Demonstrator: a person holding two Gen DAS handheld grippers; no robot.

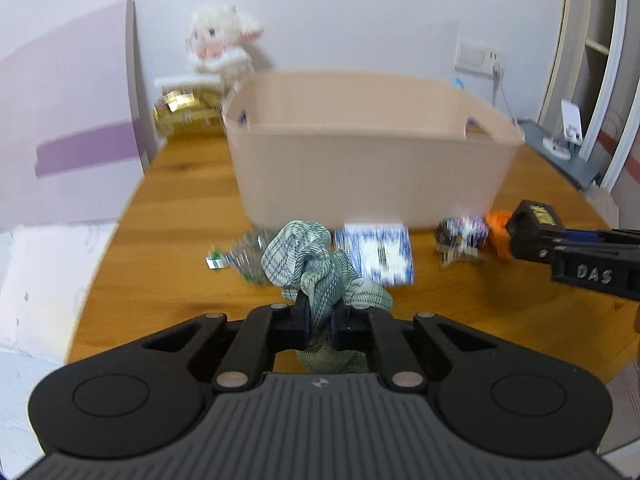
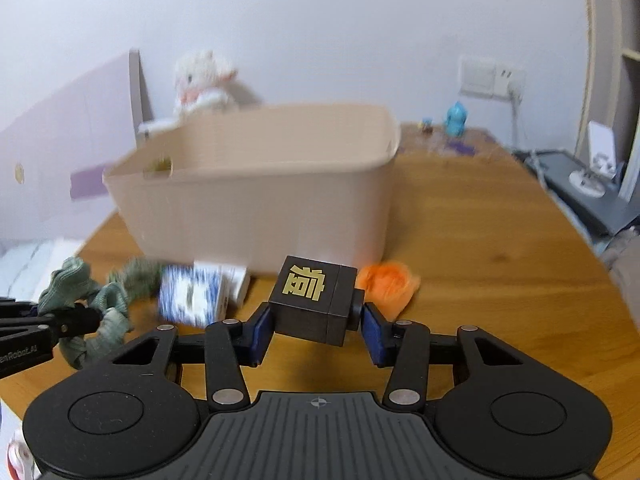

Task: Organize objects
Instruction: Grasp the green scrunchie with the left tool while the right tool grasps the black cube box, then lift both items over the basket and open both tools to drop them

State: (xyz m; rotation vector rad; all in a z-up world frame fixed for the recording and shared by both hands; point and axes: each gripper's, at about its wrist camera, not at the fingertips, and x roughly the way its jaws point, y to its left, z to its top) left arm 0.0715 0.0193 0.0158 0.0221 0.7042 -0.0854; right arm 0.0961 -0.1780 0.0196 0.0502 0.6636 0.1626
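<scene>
My left gripper (image 1: 320, 314) is shut on a green plaid scrunchie (image 1: 316, 264), held above the wooden table (image 1: 168, 208) in front of the beige basket (image 1: 368, 160). In the right wrist view the same scrunchie (image 2: 76, 280) shows at the left with the left gripper's fingers (image 2: 72, 318) on it. My right gripper (image 2: 318, 322) is shut on a black box (image 2: 314, 298) with a gold character, lifted before the basket (image 2: 256, 208). From the left wrist view that black box (image 1: 536, 222) and the right gripper (image 1: 516, 236) appear at the right.
On the table before the basket lie a blue-and-white packet (image 1: 376, 254), a small patterned item (image 1: 464, 234), an orange object (image 2: 386, 282) and a foil wrapper (image 1: 244, 256). A white plush toy (image 1: 220, 40) and gold-wrapped jar (image 1: 184, 104) stand behind. A blue figurine (image 2: 456, 118) sits far right.
</scene>
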